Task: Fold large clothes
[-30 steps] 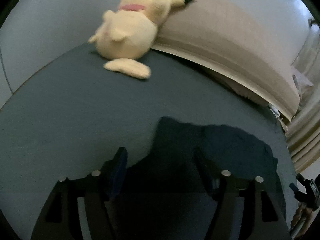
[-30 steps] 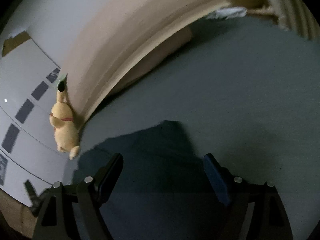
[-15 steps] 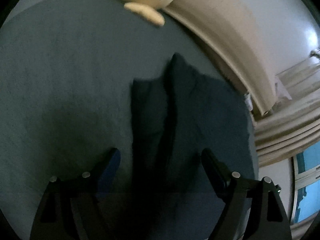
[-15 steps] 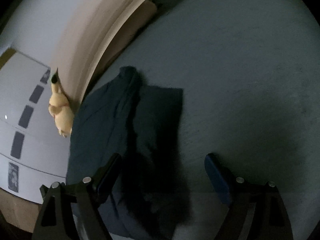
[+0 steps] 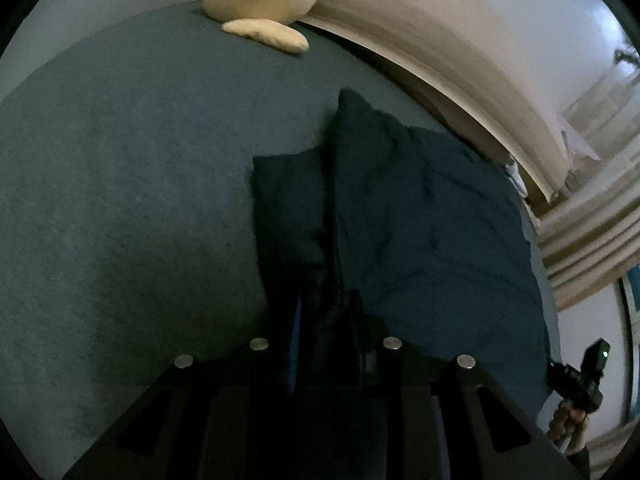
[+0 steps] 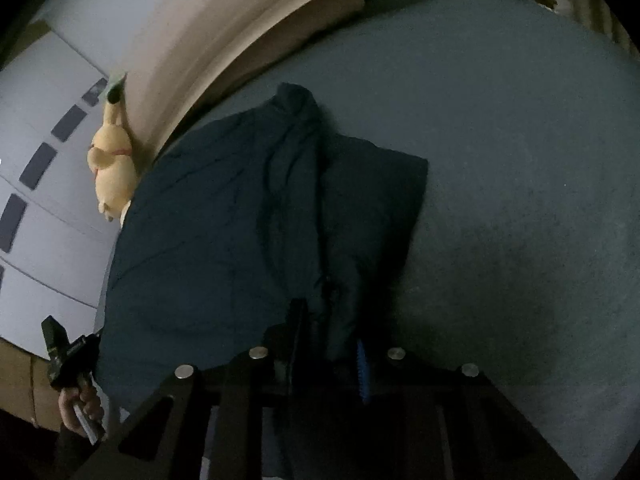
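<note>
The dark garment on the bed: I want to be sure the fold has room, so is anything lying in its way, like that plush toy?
Nothing visible does. Both grippers, left and right, are closing on folds of the dark garment. The plush toy sits apart at the headboard, and the blanket beside the garment looks bare.

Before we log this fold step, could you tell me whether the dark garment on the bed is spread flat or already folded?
Partly folded: the dark garment lies doubled along a raised lengthwise crease on the bed, layers overlapping.
</note>
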The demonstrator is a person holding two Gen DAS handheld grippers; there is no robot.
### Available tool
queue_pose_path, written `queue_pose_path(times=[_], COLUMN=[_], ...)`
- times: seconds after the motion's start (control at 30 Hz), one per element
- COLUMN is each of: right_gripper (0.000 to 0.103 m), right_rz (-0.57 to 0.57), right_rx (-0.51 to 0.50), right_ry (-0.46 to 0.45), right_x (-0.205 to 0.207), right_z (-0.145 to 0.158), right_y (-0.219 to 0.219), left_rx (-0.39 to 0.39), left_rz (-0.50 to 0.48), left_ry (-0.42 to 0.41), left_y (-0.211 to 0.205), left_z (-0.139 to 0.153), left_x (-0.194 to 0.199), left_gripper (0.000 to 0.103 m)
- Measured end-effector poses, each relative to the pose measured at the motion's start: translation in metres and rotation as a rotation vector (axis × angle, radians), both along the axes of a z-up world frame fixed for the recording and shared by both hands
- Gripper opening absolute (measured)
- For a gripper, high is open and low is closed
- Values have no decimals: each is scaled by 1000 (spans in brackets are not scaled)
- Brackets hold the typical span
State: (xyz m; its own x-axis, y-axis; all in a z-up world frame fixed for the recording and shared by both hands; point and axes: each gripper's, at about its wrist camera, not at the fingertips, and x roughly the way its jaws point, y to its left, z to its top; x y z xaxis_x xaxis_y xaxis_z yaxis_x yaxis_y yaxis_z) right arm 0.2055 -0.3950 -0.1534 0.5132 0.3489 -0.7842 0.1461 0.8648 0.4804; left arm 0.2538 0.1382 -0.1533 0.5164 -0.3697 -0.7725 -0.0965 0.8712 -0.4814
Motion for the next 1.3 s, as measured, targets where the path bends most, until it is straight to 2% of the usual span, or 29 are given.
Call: queue_pose_path(times=[0.1, 0.13, 0.23, 0.3, 0.4, 0.43, 0.5, 0.63, 0.73, 0.8, 1.0, 1.1, 1.17, 1.23, 1.3], right_gripper=[39, 42, 42, 43, 61, 65, 65, 65, 65, 65, 65, 65, 65, 66, 67], right_rz=[-34, -57, -117, -108, -57, -41, 17, 72, 99, 114, 128, 125, 113, 98, 94], right_rx=[-28, -39, -128, -150, -190, -196, -216, -220, -286, -317, -385, -390, -383, -380, -373], right_ry=[-25, -43, -107, -176, -254, -270, -292, -260, -227, -185, -160, -147, -137, -181, -224], right_x=[-6, -10, -24, -31, -40, -41, -40, -53, -45, -44, -45, -41, -45, -56, -61], right_z=[13, 21, 49, 71, 92, 95, 94, 70, 49, 32, 19, 16, 24, 41, 53], right_y=[1, 2, -1, 12, 40, 50, 78, 115, 130, 136, 133, 135, 129, 129, 132], left_rx=[14, 39, 102, 131, 168, 187, 221, 270, 349, 393, 527, 522, 487, 437, 426], left_rz=[55, 92, 158, 162, 112, 84, 38, -51, -95, -121, -156, -157, -148, -136, -122], left_ry=[-33, -50, -118, -177, -245, -261, -274, -264, -246, -205, -215, -200, -181, -201, -244], left_y=[1, 3, 2, -9, -34, -49, -71, -115, -137, -140, -147, -141, -137, -136, -139], left_z=[17, 24, 50, 70, 87, 90, 90, 77, 56, 46, 27, 26, 35, 48, 61], left_x=[-11, -16, -28, -35, -48, -49, -51, -55, -52, -60, -60, -61, -60, -69, -73], left_gripper=[30, 38, 54, 59, 69, 69, 69, 70, 70, 70, 74, 74, 73, 73, 73])
